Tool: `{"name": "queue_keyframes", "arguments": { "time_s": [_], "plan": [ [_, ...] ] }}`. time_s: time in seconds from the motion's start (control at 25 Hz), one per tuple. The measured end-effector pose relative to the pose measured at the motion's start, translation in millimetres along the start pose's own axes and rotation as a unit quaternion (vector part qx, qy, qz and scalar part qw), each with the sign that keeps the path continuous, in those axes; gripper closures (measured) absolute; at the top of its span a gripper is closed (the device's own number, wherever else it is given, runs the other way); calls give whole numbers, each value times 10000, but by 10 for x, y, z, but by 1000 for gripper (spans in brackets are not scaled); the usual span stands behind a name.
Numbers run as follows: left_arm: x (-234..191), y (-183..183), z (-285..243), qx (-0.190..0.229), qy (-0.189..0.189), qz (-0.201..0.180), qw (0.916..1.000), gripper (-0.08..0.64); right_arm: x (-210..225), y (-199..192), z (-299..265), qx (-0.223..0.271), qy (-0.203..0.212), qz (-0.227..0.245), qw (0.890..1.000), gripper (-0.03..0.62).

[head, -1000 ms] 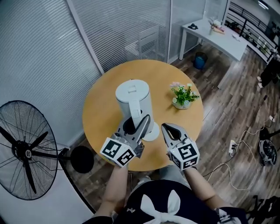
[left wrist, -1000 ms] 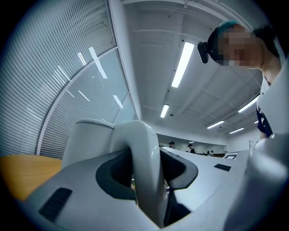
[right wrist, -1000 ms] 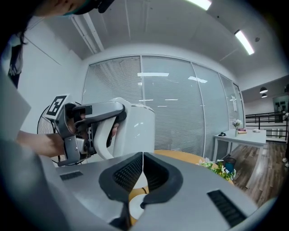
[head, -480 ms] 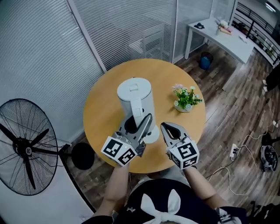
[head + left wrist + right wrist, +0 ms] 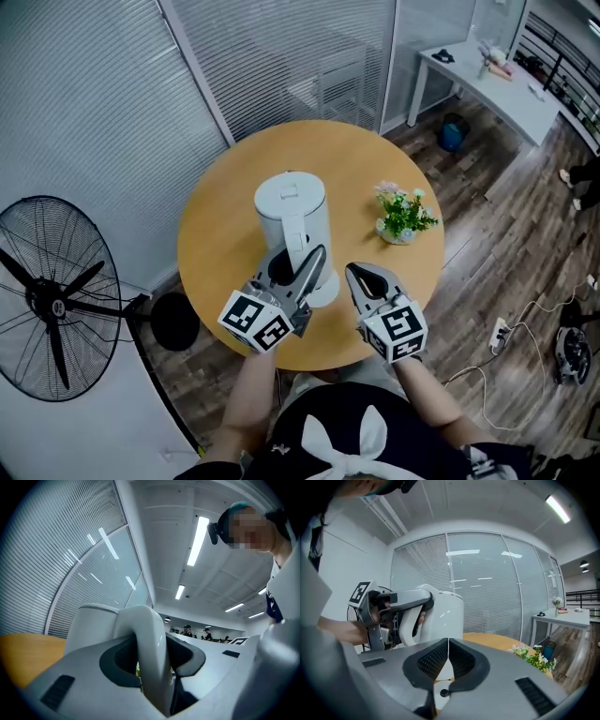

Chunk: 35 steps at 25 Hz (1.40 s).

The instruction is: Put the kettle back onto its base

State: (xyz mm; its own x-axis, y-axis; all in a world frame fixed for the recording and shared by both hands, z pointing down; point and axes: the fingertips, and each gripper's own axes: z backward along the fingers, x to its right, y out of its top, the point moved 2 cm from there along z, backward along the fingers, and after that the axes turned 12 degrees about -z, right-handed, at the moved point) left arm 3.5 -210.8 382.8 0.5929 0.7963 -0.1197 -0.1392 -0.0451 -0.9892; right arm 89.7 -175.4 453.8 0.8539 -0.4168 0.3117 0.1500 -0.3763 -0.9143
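A white electric kettle (image 5: 291,216) stands upright on the round wooden table (image 5: 220,220), directly over its white round base (image 5: 326,289); whether it is fully seated I cannot tell. My left gripper (image 5: 305,267) is shut on the kettle's handle (image 5: 150,658), which fills the gap between its jaws in the left gripper view. My right gripper (image 5: 356,274) sits just to the right of the kettle, jaws shut together on nothing (image 5: 448,641). In the right gripper view the kettle (image 5: 443,616) and the left gripper (image 5: 389,606) on its handle show at the left.
A small potted plant (image 5: 401,220) stands on the table to the kettle's right. A floor fan (image 5: 56,300) is at the left of the table, and glass walls with blinds are behind it. A white desk (image 5: 497,89) and a blue bin (image 5: 453,131) are at the far right.
The kettle, with my left gripper on its handle, has sunk a little toward the base. My right gripper has drifted along beside it, still shut.
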Motion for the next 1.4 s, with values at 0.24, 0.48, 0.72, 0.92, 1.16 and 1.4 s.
{"name": "queue_keyframes", "arguments": {
  "time_s": [0.24, 0.48, 0.72, 0.92, 1.16, 1.4],
  "plan": [
    [-28, -144, -57, -117, 189, 10, 9998, 396, 75, -53, -39, -145, 196, 4, 9997, 569],
    [-40, -309, -105, -196, 386, 144, 9990, 394, 143, -91, -71, -310, 402, 37, 9987, 569],
    [-71, -464, -122, -260, 546, 222, 9979, 396, 216, -127, -126, -434, 560, 74, 9975, 569],
    [-98, -616, -148, -368, 702, 252, 9965, 394, 293, -157, -159, -481, 650, 56, 9967, 569],
    [-152, -803, -183, -506, 861, 282, 9946, 394, 379, -209, -204, -563, 698, 37, 9960, 569],
    [-171, -979, -222, -681, 904, 286, 9932, 394, 445, -248, -225, -656, 732, 6, 9952, 569]
  ]
}}
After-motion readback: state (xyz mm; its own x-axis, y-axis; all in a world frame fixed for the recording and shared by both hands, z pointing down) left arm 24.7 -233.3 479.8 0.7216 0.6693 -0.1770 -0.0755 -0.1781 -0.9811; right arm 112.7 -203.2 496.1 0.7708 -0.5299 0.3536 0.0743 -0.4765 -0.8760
